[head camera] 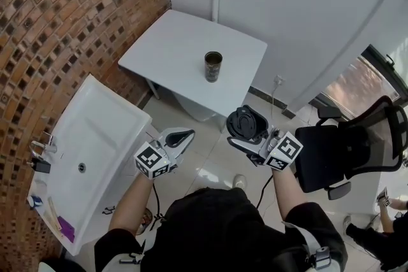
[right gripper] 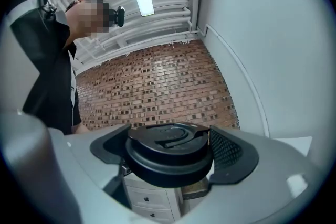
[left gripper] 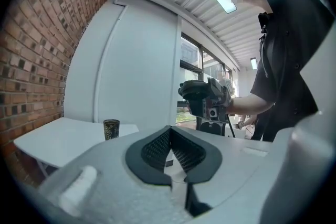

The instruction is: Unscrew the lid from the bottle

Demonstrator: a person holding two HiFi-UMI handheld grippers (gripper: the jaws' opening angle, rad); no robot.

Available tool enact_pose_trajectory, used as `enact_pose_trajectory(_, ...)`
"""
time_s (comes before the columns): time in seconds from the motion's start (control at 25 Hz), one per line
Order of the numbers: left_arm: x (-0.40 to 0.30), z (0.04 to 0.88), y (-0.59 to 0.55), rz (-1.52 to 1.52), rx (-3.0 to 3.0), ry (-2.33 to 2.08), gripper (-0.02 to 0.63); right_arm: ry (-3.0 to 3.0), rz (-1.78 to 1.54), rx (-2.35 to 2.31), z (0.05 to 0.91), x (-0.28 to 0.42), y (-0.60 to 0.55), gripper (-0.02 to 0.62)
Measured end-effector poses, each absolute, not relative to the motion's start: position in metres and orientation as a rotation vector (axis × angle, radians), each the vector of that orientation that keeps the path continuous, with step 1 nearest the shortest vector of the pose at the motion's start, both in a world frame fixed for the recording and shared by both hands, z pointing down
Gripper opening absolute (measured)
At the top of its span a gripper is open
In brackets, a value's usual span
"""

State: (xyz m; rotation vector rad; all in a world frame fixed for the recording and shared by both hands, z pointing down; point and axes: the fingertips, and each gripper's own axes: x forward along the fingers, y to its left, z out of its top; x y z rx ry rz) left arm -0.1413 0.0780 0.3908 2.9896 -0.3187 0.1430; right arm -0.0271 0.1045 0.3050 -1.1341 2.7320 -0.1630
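The bottle point(head camera: 213, 66), a dark patterned cylinder with its top uncovered, stands upright on the white table point(head camera: 172, 41). In the head view both grippers hang over the floor, well short of the table. My right gripper point(head camera: 247, 130) is shut on the black round lid point(head camera: 243, 121). In the right gripper view the lid point(right gripper: 169, 155) fills the space between the jaws of that gripper point(right gripper: 173, 150). My left gripper point(head camera: 183, 135) is shut with nothing in it. In the left gripper view its ribbed pads point(left gripper: 157, 148) meet. Beyond them are the bottle point(left gripper: 111, 129) and the lid point(left gripper: 193, 91).
A white washbasin point(head camera: 95, 156) runs along the brick wall point(head camera: 70, 3) at the left. A black office chair point(head camera: 347, 150) stands at the right. White drawers point(right gripper: 152, 202) show below the lid in the right gripper view. Tiled floor lies between me and the table.
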Motion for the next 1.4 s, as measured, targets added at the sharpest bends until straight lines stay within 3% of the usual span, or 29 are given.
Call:
enact_pose_trajectory(0.24,-0.126,0.380,0.094,0.190,3.088,-0.364,0.002,2.728,-0.122,-1.135,0.296,-0.001,0.129,0.468)
enact_pose_trajectory(0.64,-0.091,0.367,0.126,-0.003,2.963,-0.502,0.002,2.676,-0.258,-1.047,0.307,0.054,0.172,0.467)
enact_pose_trajectory(1.4,-0.074,0.364,0.133,-0.063,2.913,-0.505,0.002,2.732,-0.207,-0.938,0.307,0.050,0.176,0.466)
